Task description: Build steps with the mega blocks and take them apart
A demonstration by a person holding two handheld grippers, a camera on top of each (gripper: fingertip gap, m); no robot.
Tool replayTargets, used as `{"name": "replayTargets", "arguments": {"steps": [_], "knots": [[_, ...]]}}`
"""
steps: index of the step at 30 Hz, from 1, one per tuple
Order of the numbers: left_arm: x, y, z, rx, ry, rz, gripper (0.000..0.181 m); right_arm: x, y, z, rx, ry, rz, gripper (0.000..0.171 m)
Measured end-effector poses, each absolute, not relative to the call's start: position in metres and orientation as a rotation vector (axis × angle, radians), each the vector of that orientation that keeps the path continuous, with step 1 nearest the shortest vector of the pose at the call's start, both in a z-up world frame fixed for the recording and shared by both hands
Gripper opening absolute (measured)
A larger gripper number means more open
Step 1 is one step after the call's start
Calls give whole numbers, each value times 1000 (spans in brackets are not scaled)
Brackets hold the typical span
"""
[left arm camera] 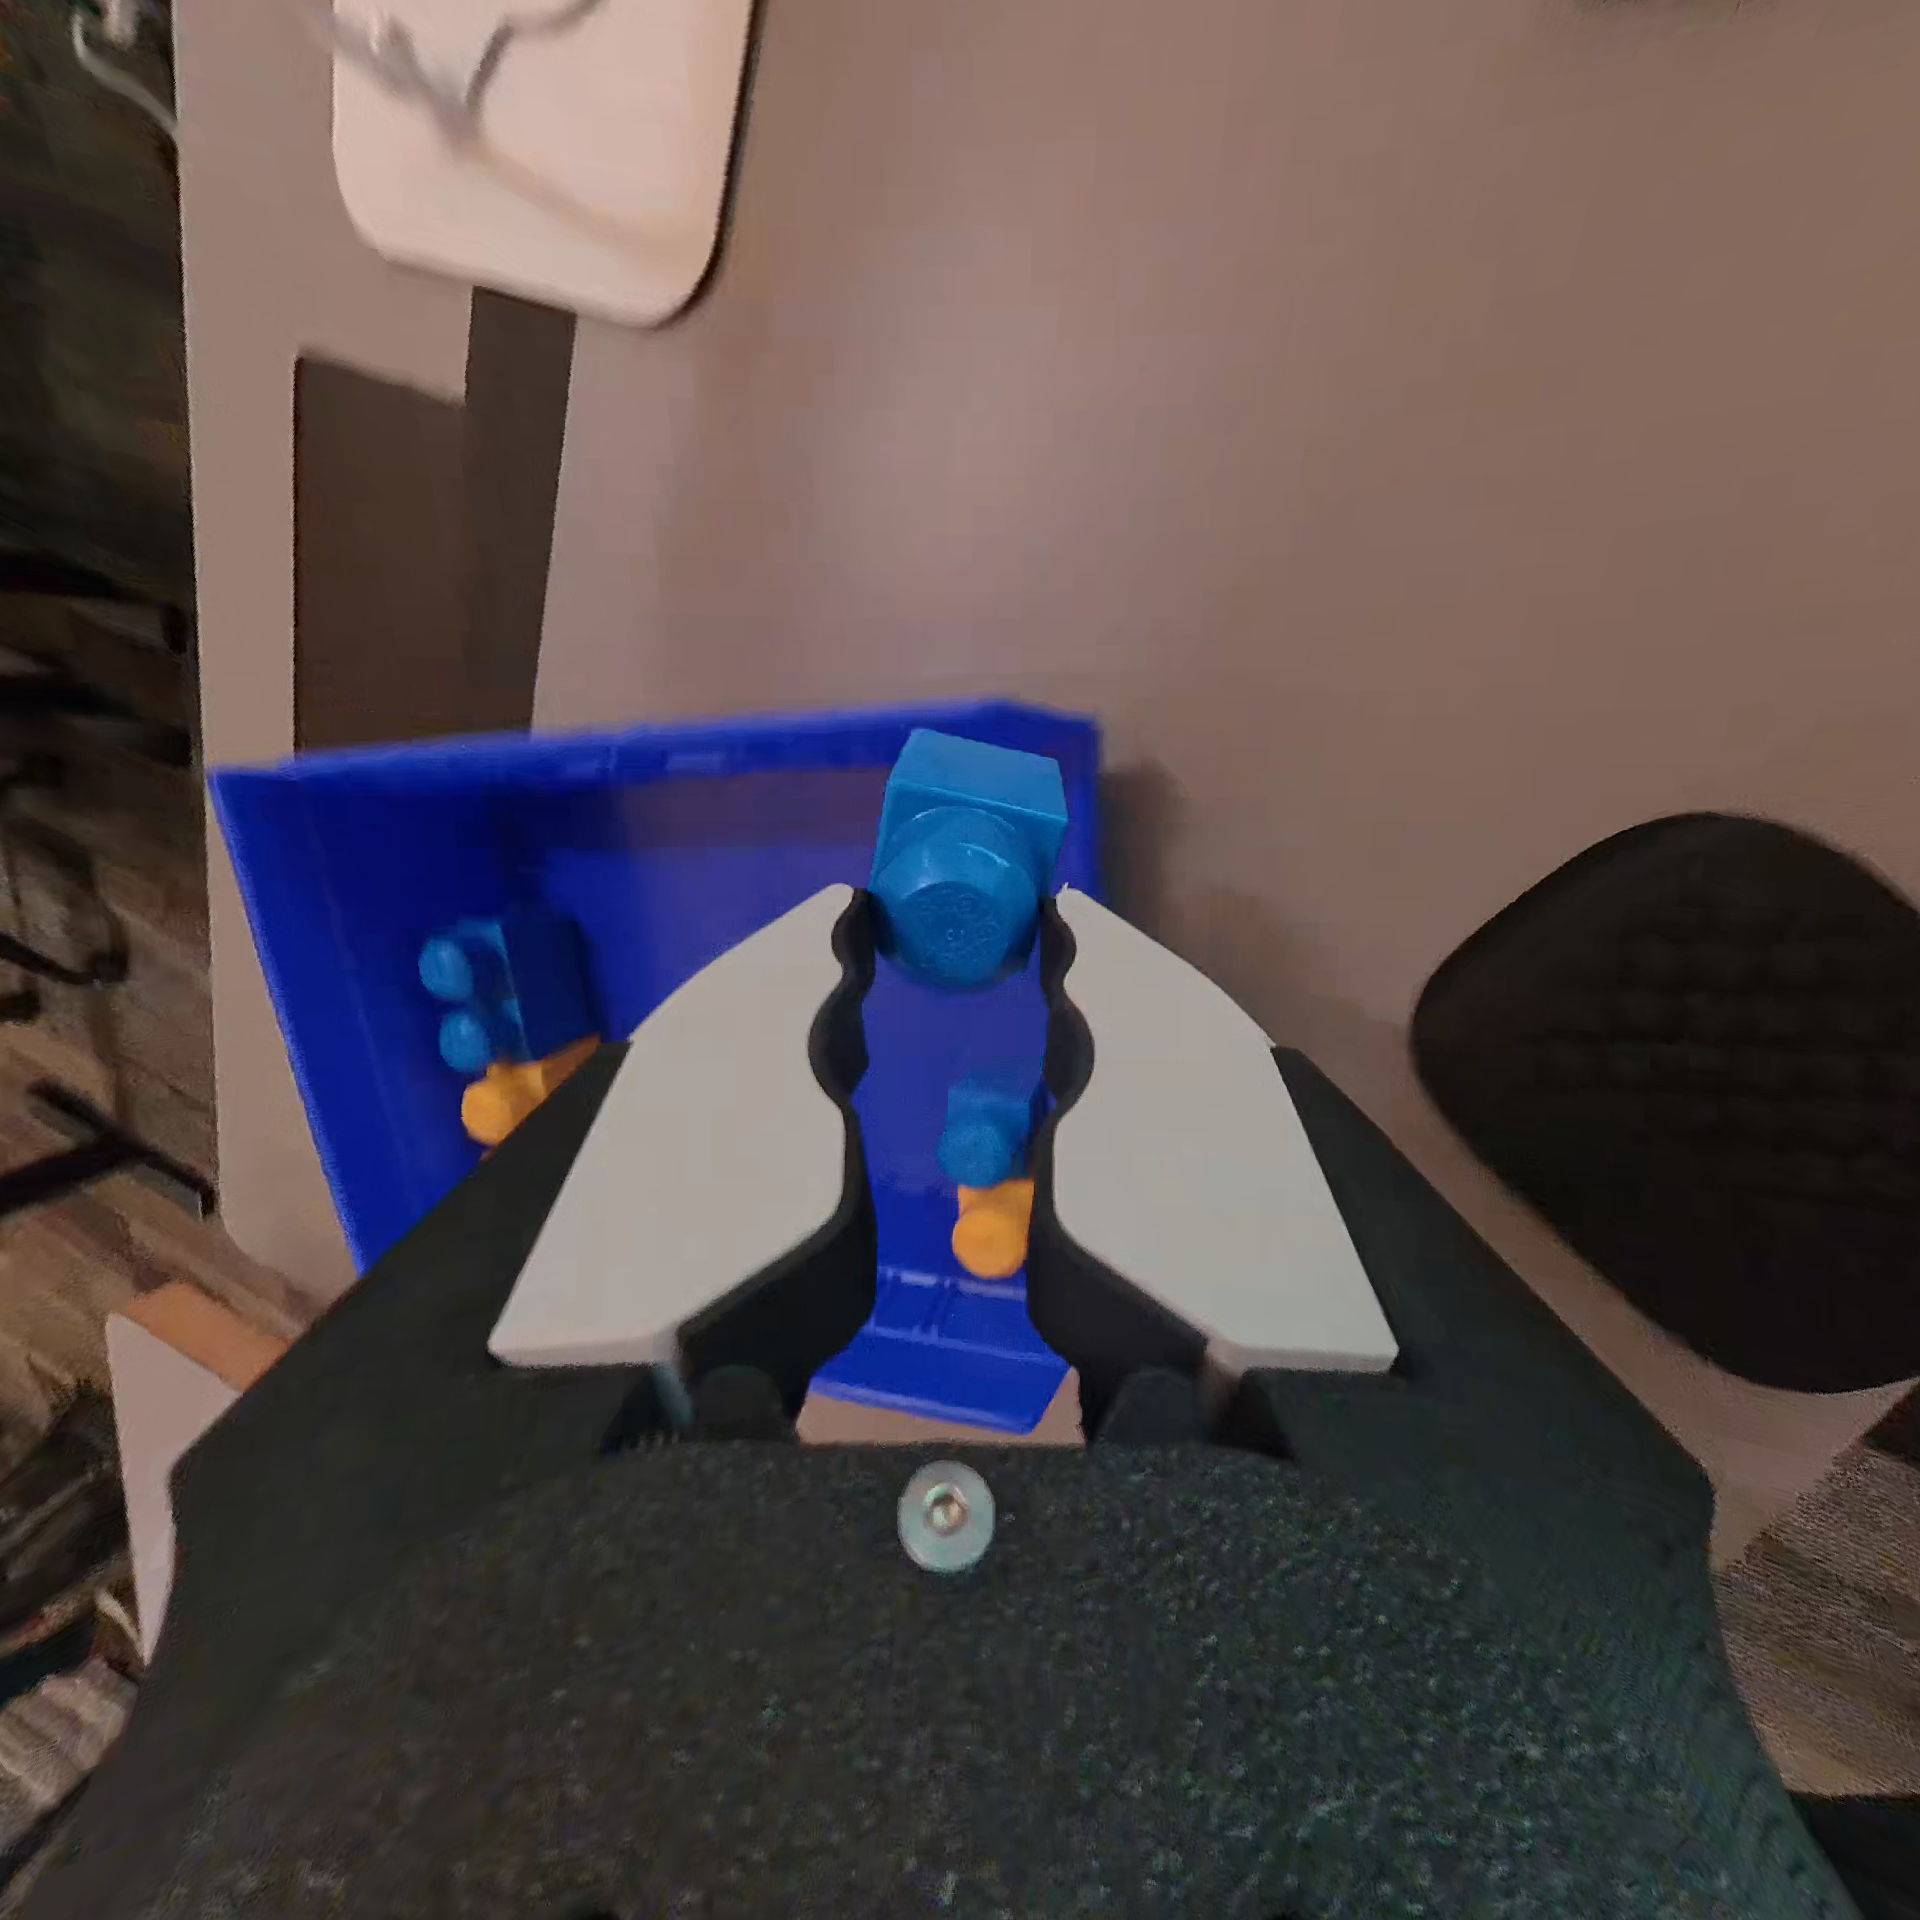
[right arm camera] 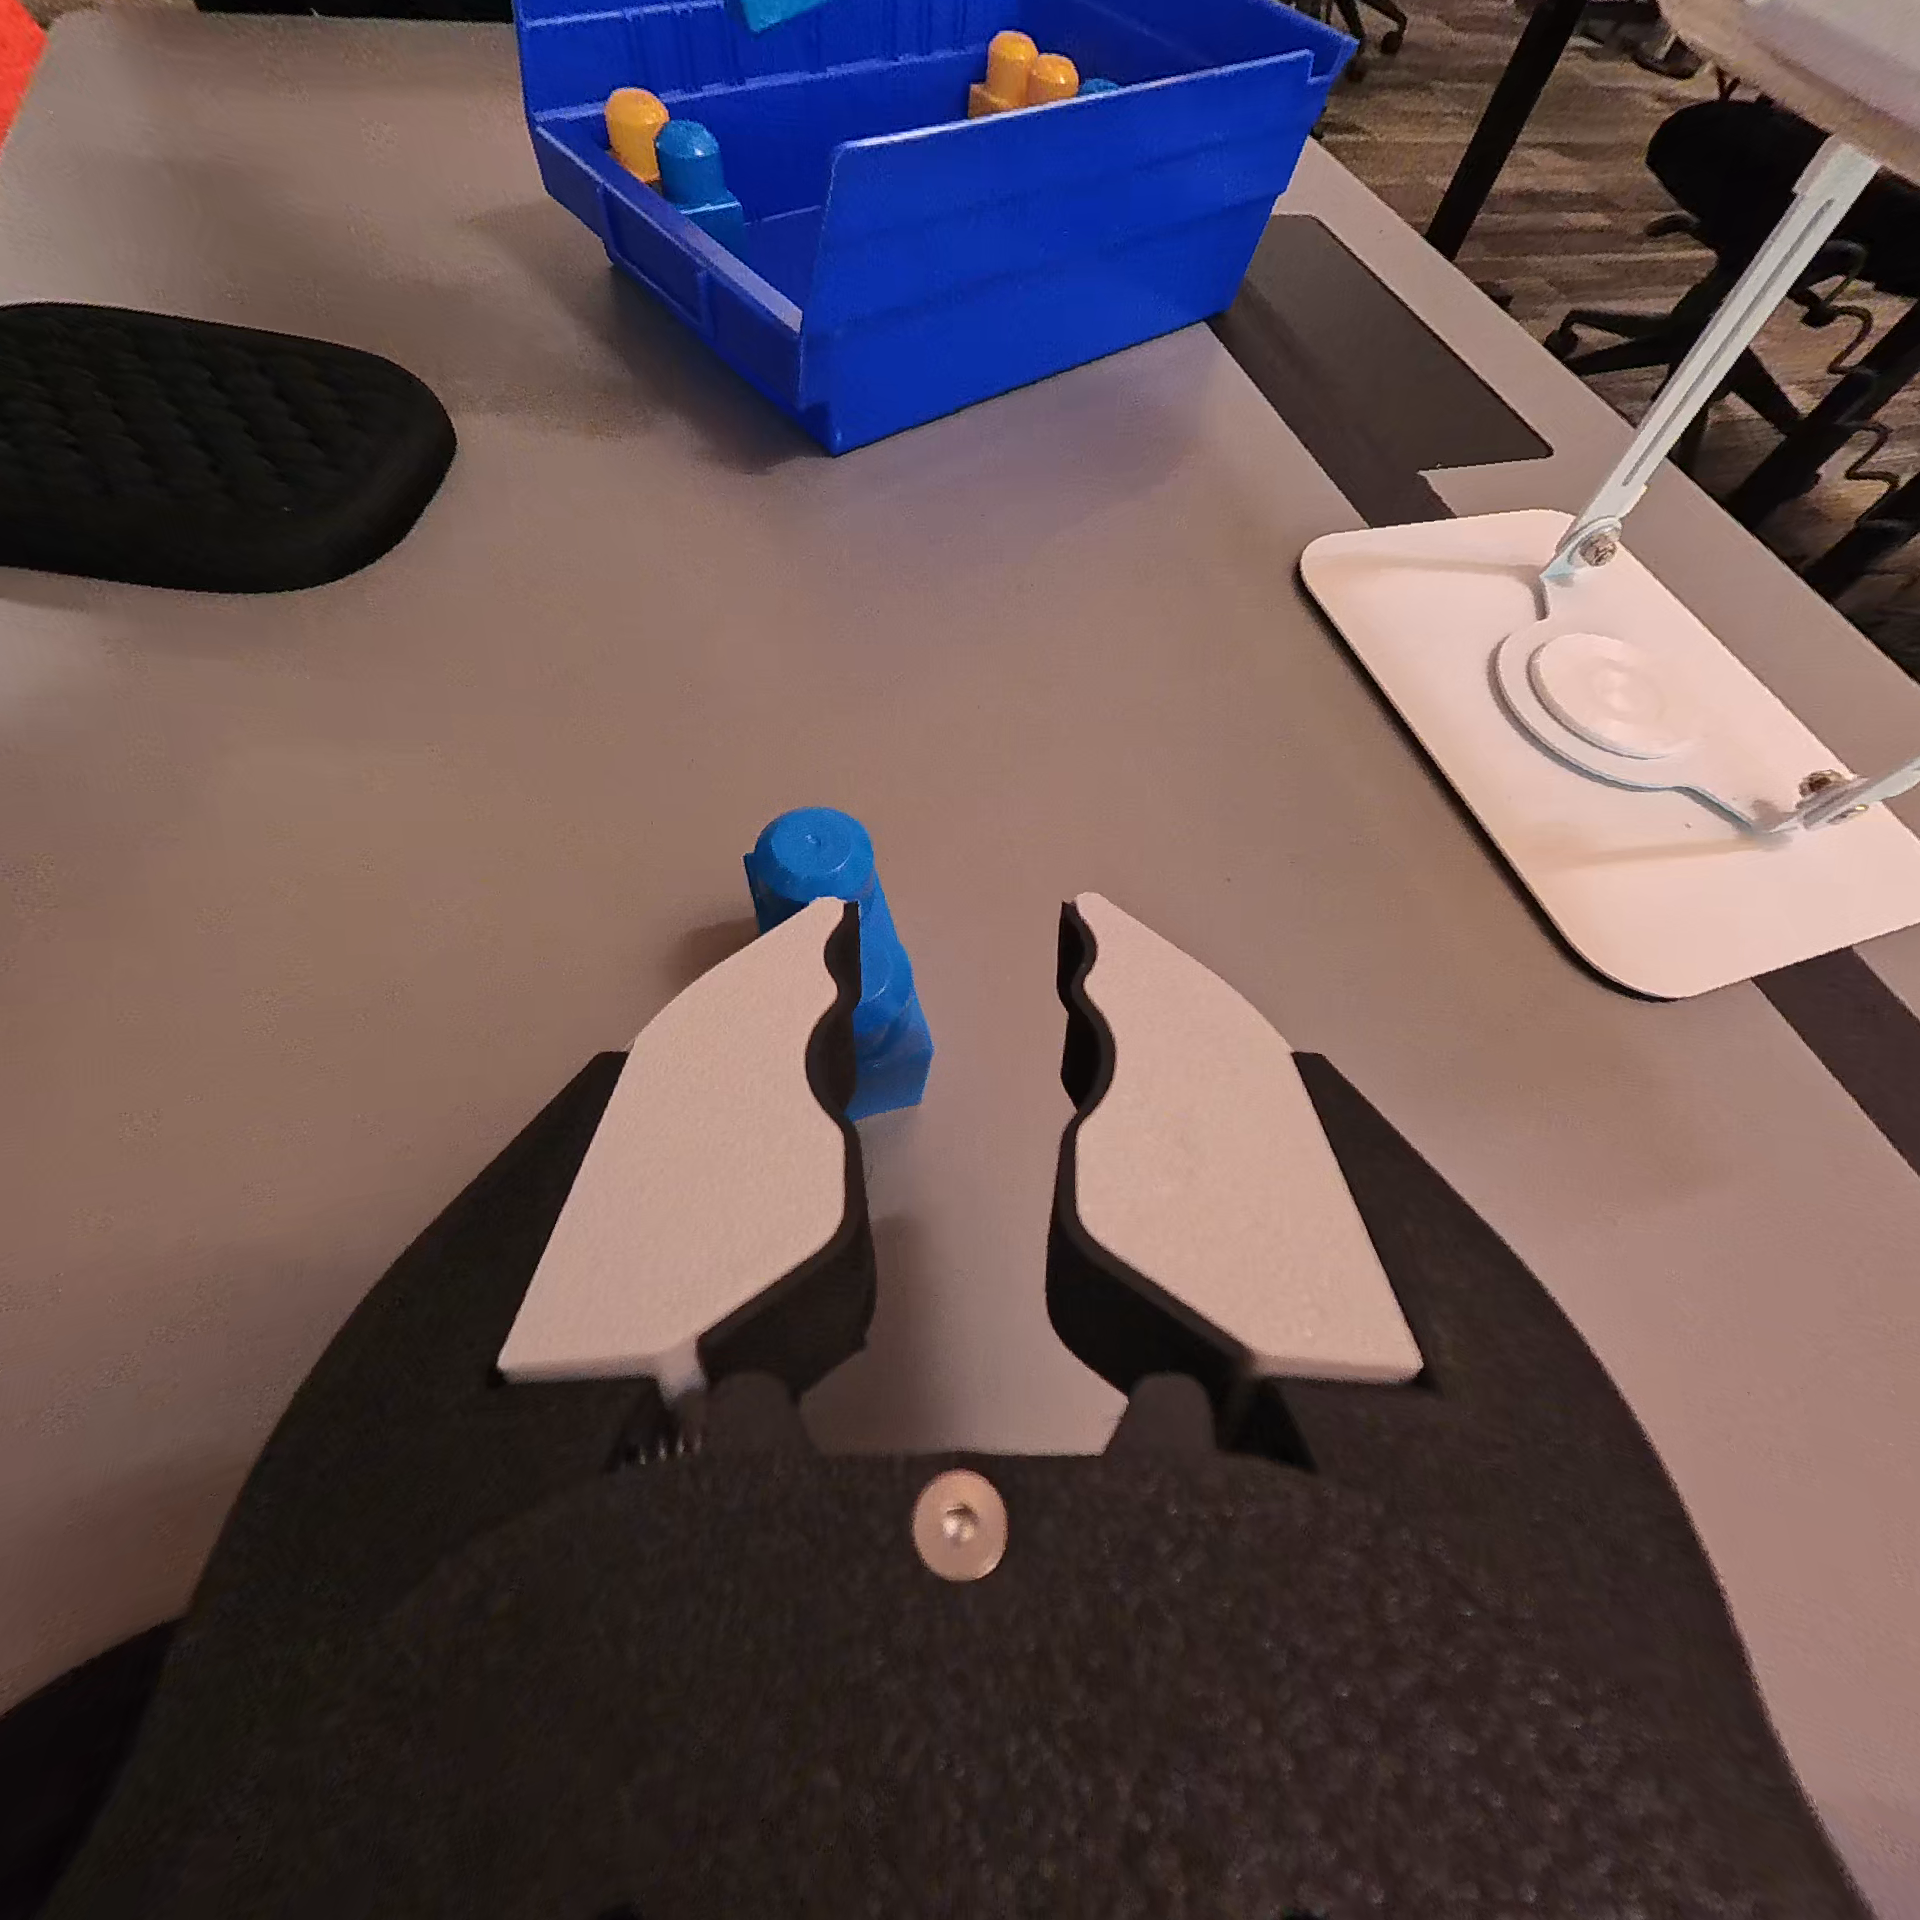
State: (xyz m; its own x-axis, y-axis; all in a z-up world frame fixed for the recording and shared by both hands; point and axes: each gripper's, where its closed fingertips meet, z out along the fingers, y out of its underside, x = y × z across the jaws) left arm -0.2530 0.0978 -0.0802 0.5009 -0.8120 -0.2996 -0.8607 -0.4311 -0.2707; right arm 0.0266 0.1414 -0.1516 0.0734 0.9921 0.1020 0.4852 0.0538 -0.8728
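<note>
A single-stud blue block (left arm camera: 961,873) is clamped between the tips of the left tool (left arm camera: 951,925), its round stud facing the camera and its square body pointing away. In that view it hangs in front of the blue bin (left arm camera: 343,935), which appears tipped because the camera is rolled; the view is blurred by motion. Inside the bin, at about 9 o'clock from the held block, lies a blue and orange block cluster (left arm camera: 499,1023), and at 6 o'clock, seen between the fingers, a blue stud above an orange stud (left arm camera: 987,1184).

In the right wrist view a second blue block (right arm camera: 842,956), two studs long, stands on the grey tabletop (right arm camera: 623,727), partly hidden behind the left finger of the right tool (right arm camera: 956,914). That tool's fingers are apart with nothing between them; whether the left finger touches the block cannot be told.

At 12 o'clock from this block sits the blue bin (right arm camera: 1039,260), holding orange and blue blocks (right arm camera: 665,145) in its near-left part and an orange pair (right arm camera: 1023,73) farther back. At 10 o'clock lies a black textured pad (right arm camera: 187,447). At 2 o'clock rests a white lamp base (right arm camera: 1455,665) with a slim arm rising from it. Office chairs (right arm camera: 1766,208) stand on the floor beyond the tabletop's right edge.
</note>
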Motion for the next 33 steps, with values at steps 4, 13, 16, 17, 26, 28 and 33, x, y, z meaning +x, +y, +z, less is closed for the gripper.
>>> {"name": "replayTargets", "arguments": {"steps": [4, 13, 16, 17, 26, 28, 33], "knots": [[-188, 90, -84, -2279, 1530, 77, 31, 29, 140, -150, -1539, -1528, 798, 36], [-99, 89, -155, -2336, 1685, -96, 31, 32, 137, -150, -1534, -1549, 797, 36], [-87, 91, -174, -2388, 1666, -145, 31, 33, 135, -153, -1540, -1571, 793, 36], [-85, 92, -179, -2401, 1659, -148, 31, 33, 135, -154, -1544, -1579, 792, 36], [-73, 94, -203, -2405, 1635, -183, 31, 32, 132, -164, -1566, -1621, 781, 37], [-71, 95, -203, -2390, 1618, -187, 31, 32, 132, -165, -1569, -1624, 779, 37], [-67, 95, -203, -2348, 1603, -206, 37, 32, 132, -165, -1570, -1623, 777, 37]]}}
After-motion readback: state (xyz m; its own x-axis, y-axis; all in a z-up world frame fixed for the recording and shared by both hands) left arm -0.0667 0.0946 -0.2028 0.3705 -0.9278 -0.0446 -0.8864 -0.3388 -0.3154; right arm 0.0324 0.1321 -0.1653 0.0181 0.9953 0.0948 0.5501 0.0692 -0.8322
